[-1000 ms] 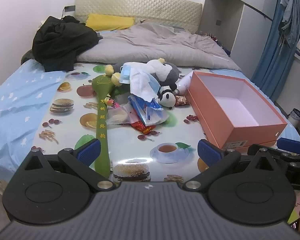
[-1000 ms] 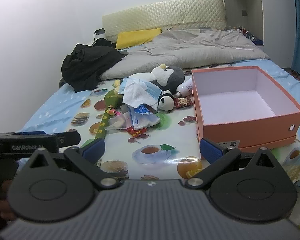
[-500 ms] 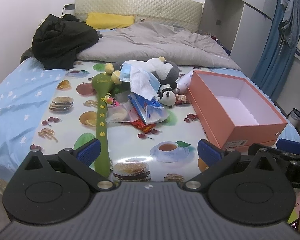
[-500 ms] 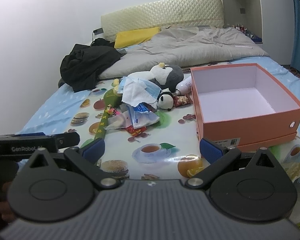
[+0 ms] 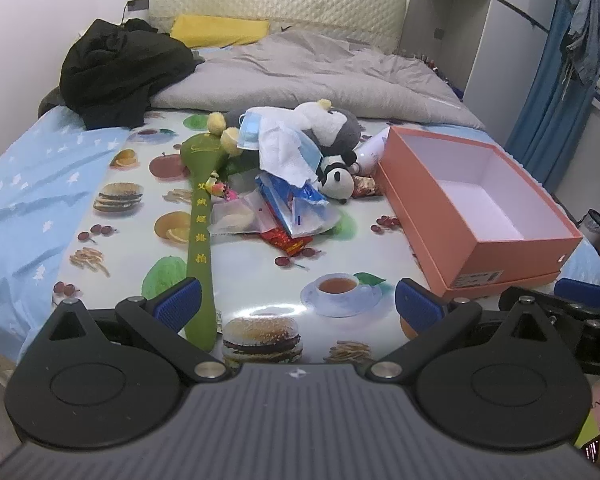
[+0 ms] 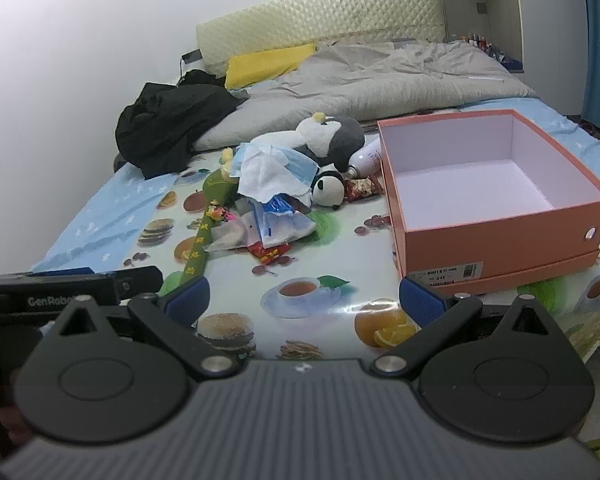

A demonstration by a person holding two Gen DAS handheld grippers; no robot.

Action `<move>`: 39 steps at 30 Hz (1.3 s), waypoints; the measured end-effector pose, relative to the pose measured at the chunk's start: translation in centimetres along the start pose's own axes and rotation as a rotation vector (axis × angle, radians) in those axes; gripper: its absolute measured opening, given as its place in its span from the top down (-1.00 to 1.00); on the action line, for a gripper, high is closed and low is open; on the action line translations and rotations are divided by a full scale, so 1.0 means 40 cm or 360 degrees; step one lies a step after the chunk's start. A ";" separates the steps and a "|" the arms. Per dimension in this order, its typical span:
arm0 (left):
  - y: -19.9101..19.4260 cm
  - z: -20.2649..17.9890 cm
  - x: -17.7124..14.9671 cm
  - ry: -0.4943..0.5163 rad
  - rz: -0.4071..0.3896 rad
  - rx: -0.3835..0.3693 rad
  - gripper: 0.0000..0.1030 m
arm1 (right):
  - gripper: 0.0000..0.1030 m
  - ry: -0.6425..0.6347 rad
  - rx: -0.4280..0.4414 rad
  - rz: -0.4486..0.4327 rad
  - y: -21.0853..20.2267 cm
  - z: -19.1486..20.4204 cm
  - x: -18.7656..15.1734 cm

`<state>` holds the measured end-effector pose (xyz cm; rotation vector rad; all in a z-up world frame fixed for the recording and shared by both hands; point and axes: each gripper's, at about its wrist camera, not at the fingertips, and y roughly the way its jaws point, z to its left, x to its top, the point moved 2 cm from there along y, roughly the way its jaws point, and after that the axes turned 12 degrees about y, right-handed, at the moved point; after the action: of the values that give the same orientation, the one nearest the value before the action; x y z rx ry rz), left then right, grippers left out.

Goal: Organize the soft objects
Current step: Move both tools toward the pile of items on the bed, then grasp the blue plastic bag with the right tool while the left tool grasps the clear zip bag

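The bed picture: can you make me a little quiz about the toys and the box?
1. True or false: the orange box has toys inside.
2. What lies draped on top of the pile: A) white cloth B) a book C) a shoe?
3. Fill in: the small panda toy lies to the ___ of the box.

Key: 1 false, it is empty; 2 A; 3 left.

Both views slightly nearer the toy pile (image 5: 296,160) and orange box (image 6: 500,240), right gripper (image 6: 304,300) most
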<state>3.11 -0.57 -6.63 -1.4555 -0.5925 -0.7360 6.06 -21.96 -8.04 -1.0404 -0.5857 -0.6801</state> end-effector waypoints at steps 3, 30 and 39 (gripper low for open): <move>0.017 0.007 0.004 -0.0012 0.0014 0.0000 -1.00 | -1.00 0.0015 0.0005 0.0015 0.012 -0.009 0.000; 0.253 0.112 0.015 -0.0052 0.0116 -0.0019 -1.00 | -0.93 0.0068 0.0077 0.0124 0.195 -0.039 0.017; 0.387 0.140 0.040 0.0036 0.0168 -0.0041 -1.00 | -0.88 0.0057 0.0101 0.0157 0.313 -0.020 0.062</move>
<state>16.22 4.44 -15.36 -1.4888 -0.4866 -0.6786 17.11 -18.96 -13.75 -0.9895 -0.5180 -0.5890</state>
